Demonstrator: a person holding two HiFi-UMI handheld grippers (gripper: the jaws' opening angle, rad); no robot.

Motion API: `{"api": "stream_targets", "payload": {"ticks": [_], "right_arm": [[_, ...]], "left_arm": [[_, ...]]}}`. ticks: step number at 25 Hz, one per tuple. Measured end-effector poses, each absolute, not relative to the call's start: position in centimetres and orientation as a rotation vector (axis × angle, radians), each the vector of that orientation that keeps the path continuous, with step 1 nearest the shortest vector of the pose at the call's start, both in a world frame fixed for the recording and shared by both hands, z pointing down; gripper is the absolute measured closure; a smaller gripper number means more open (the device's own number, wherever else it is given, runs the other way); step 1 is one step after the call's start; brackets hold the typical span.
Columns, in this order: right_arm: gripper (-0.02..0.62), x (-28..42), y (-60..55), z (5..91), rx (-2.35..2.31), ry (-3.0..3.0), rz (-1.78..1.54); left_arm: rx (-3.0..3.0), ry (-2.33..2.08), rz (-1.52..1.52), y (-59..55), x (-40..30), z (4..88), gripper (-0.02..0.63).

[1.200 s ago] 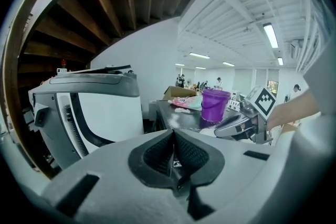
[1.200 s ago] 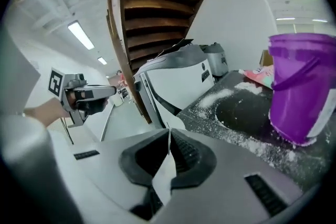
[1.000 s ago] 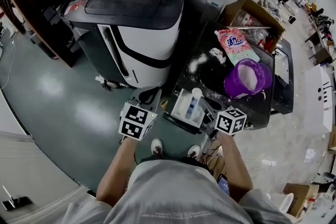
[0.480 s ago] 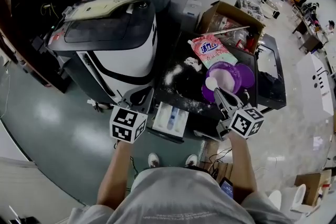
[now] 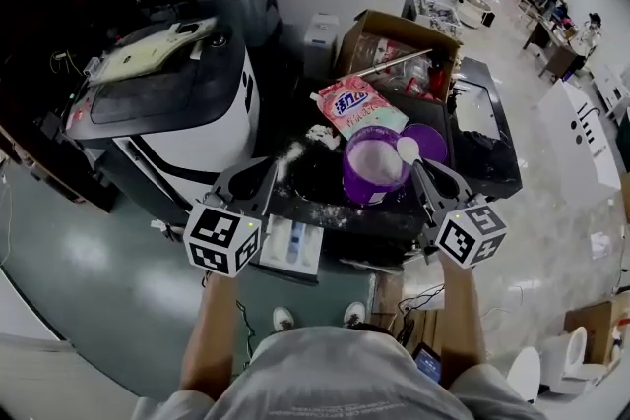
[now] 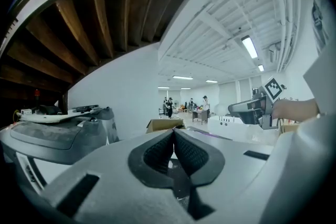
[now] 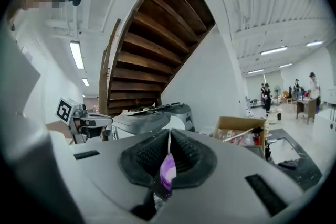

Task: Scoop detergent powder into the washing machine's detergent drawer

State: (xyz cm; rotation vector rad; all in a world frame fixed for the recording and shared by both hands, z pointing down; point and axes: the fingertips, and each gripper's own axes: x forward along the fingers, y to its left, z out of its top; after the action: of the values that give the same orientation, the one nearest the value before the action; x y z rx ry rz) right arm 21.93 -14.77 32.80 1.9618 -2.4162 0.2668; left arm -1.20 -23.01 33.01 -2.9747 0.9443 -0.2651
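A purple tub (image 5: 372,164) of white detergent powder stands on the dark countertop (image 5: 325,182). My right gripper (image 5: 418,174) is shut on the purple handle of a scoop (image 7: 167,170). The scoop's white bowl (image 5: 407,150) hangs at the tub's right rim. The white detergent drawer (image 5: 292,244) stands pulled out below the counter's front edge. My left gripper (image 5: 248,182) hovers left of the tub, above the drawer, with its jaws shut and nothing between them (image 6: 173,134). The right gripper view shows its jaws pinching the handle (image 7: 169,136).
A pink detergent bag (image 5: 354,105) lies behind the tub, with the purple lid (image 5: 430,141) to its right. Spilled powder dusts the counter. A white and black washing machine (image 5: 187,103) stands at left, a cardboard box (image 5: 399,39) behind. People stand far off.
My right gripper has carried the scoop from above the drawer back to the purple tub. The left gripper has stayed beside the drawer. The head view has shifted.
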Motion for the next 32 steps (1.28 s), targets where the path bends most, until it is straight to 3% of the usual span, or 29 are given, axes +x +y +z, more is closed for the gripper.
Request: {"api": "stream_targets", "payload": {"ticks": [32], "right_arm": [[0.583,24.5,-15.2,30.6,1.997,-2.347,0.107]], "left_arm": [[-2.901,0.903,-0.209,-24.4,1.1,29.4,0.597]]}}
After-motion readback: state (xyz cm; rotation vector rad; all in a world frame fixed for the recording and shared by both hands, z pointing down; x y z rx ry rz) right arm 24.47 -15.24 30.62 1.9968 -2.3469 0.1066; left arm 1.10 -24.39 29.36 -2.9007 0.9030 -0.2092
